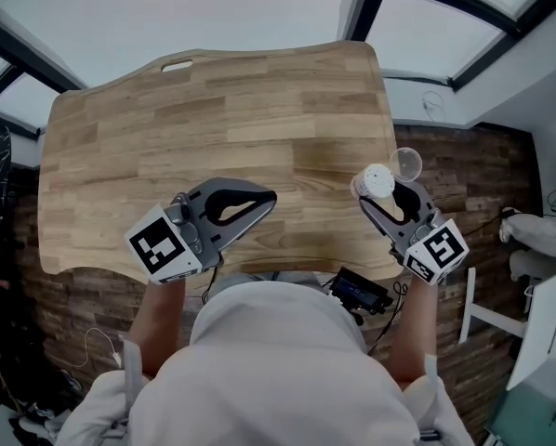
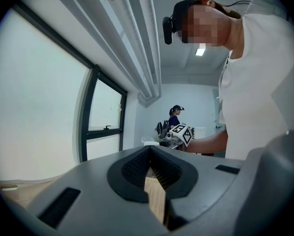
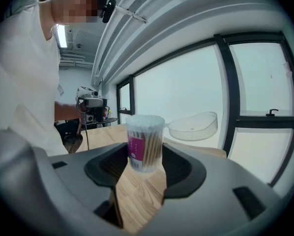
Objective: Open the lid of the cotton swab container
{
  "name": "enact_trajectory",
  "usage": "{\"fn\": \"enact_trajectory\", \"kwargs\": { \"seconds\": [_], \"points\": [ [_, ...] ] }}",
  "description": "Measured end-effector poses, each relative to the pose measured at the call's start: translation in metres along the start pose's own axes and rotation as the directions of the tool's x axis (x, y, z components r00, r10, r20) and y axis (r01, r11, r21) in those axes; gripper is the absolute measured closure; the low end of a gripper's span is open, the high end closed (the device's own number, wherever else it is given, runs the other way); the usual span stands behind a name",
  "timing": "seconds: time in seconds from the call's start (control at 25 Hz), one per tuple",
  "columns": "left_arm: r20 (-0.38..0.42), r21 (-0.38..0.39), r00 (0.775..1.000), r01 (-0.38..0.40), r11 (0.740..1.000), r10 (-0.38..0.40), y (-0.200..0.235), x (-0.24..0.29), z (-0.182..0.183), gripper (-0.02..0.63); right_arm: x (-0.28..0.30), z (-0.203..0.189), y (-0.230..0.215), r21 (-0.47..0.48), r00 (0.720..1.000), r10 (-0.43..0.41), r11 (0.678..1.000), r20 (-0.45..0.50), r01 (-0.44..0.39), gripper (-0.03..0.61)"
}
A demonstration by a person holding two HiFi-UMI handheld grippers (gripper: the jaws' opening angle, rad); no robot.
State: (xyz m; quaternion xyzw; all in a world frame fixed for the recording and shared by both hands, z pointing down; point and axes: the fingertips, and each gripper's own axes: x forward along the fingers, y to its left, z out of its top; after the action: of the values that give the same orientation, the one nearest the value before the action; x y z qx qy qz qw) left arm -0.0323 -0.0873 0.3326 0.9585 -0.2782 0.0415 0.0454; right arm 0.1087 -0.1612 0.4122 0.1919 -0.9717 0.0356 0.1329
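Standing upright, container [image 3: 145,142] (axis vertical)

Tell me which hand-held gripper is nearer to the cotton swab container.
Right. The right hand-held gripper grips the cotton swab container between its jaws. The left hand-held gripper, shut and empty, is well off to the container's left.

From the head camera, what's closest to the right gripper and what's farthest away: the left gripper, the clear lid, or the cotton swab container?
1. cotton swab container: held between the jaws of the right gripper.
2. clear lid: flipped open, just beyond the container.
3. left gripper: across the table, on the left.
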Motion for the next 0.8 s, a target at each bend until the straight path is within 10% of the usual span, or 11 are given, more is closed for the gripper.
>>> {"fn": "enact_trajectory", "kwargs": {
  "seconds": [0.8],
  "points": [
    [0.086,-0.046,0.983,-0.158,0.986,0.162,0.023,-0.015,0.004,0.6,0.02,-0.087,-0.059,-0.032,0.977,-0.215,0.976,-0.015,0.214,0.348]
  ]
}}
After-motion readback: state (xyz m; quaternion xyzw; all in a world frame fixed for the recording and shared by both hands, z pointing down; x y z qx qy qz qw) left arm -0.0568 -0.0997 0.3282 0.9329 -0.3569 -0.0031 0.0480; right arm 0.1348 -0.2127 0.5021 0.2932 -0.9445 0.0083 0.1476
